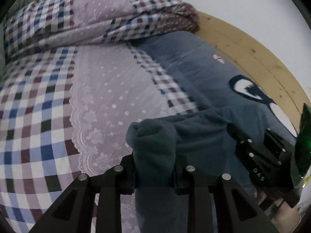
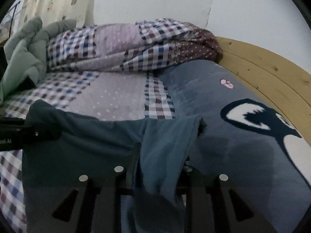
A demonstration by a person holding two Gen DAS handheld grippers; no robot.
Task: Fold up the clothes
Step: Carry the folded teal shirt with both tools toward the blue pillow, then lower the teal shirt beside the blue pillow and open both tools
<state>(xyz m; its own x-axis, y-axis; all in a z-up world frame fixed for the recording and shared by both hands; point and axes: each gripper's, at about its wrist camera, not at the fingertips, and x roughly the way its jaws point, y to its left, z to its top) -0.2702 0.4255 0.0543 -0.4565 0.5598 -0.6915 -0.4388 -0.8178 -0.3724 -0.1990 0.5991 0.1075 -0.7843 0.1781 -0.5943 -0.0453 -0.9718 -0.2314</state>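
The left claw (image 1: 154,171) is squeezed tight on a bunched-up bit of a blue-green cloth (image 1: 202,136). The cloth puffs up in a soft lump above its two black fingers. The right claw (image 2: 160,171) is also clamped on the same cloth (image 2: 85,145), with a fold of it hanging down between its fingers. In the left wrist view the right claw shows as a black shape at the right side (image 1: 266,155). In the right wrist view the left claw pokes in from the left edge (image 2: 29,134). The cloth stretches between the two claws and hangs in front of them, lifted above the bed.

The bed has a checked quilt (image 1: 35,104) with blue, dark red and white squares and a pale purple panel with white dots and lace. More of the quilt is rolled up in a heap at the back (image 2: 124,46). A pale green blanket (image 2: 25,50) sits bunched at the far left. Beside the quilt lies a grey-blue blanket (image 2: 239,149) with a big dark and white cartoon picture on it. A wooden bed frame (image 2: 272,75) curves along the right side. Behind it is a white wall (image 2: 155,0), and a curtain with small prints (image 2: 58,0) hangs at the left.
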